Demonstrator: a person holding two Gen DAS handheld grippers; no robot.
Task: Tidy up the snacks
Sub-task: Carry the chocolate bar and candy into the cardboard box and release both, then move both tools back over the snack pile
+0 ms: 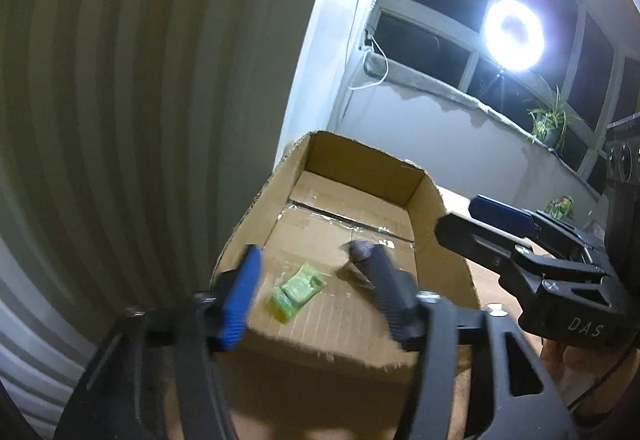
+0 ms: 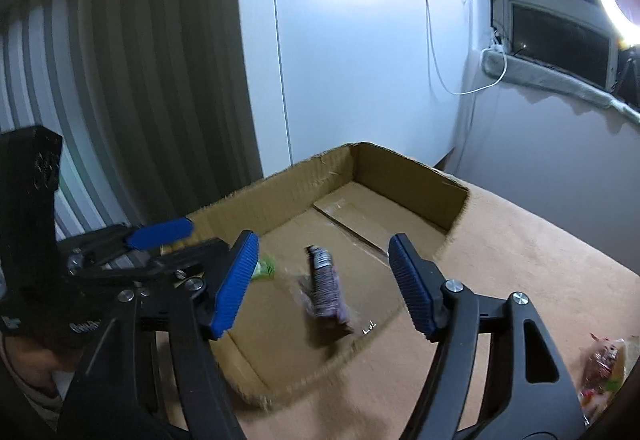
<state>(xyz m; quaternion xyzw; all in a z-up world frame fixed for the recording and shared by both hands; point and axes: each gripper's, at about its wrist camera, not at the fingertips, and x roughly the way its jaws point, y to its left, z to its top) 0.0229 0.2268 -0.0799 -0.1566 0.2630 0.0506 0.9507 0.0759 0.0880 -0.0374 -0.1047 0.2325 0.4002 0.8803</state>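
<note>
An open cardboard box (image 1: pixel 436 208) (image 2: pixel 404 168) stands on a tan surface. A green snack packet (image 1: pixel 298 290) (image 2: pixel 266 267) lies on its floor. A dark purple wrapped snack (image 2: pixel 326 286) (image 1: pixel 358 254) is in the box beside it, blurred. My left gripper (image 1: pixel 316 298) is open and empty above the box's near wall, over the green packet. My right gripper (image 2: pixel 324 284) is open and empty above the purple snack; it also shows in the left wrist view (image 1: pixel 472 216), at the box's right wall.
A clear bag of colourful snacks (image 2: pixel 604 368) lies on the tan surface (image 2: pixel 520 240) at the right. A green packet (image 1: pixel 560 206) sits far right. Slatted wall at left, white panel behind the box, window sill with a plant (image 1: pixel 550 124) and ring light (image 1: pixel 514 34).
</note>
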